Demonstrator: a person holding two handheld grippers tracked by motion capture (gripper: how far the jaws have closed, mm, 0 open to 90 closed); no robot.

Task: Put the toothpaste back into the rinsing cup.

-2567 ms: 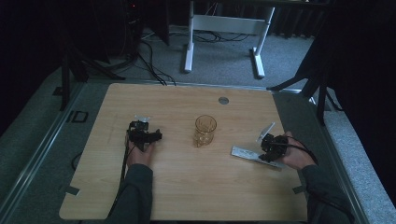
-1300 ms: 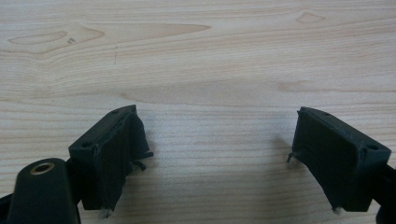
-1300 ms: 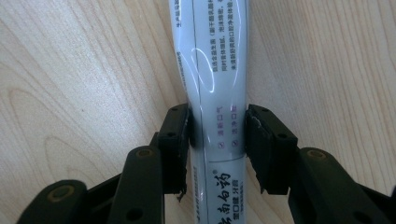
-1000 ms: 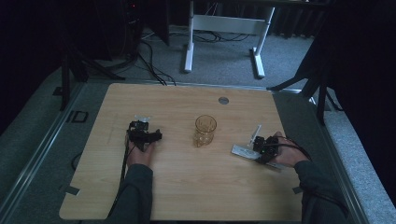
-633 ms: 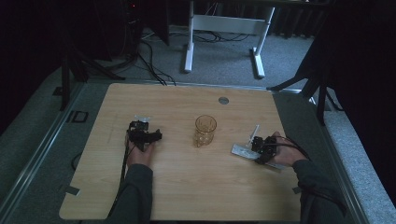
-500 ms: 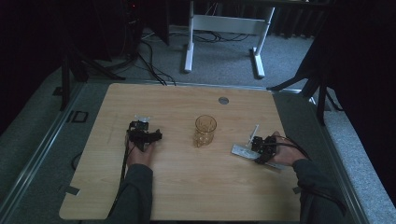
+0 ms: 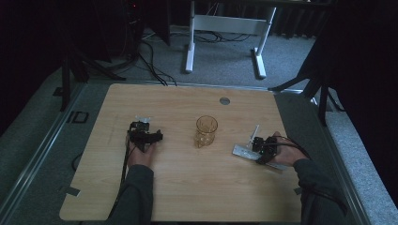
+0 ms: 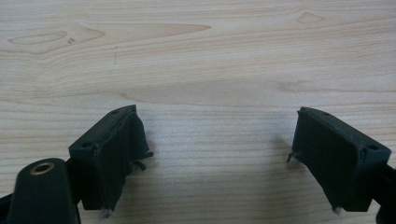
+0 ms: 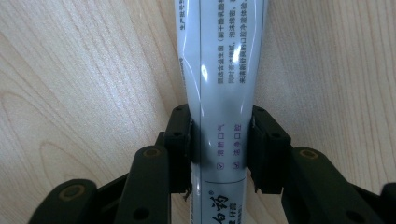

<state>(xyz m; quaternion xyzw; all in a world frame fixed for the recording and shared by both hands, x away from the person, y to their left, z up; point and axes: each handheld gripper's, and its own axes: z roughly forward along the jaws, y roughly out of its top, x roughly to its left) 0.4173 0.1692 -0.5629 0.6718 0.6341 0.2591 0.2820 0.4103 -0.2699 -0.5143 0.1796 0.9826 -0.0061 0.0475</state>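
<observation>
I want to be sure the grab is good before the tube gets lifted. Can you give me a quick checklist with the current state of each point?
1. Right gripper fingers on both sides of the toothpaste tube; they have just been closing on it: ok.
2. Grip centred across the tube's width: ok.
3. Tube lying flat on the table: ok.
4. Amber glass upright, apart from the tube: ok.
5. Left gripper open, nothing between its fingers: ok.
6. Grip firm enough to lift: cannot tell.
</observation>
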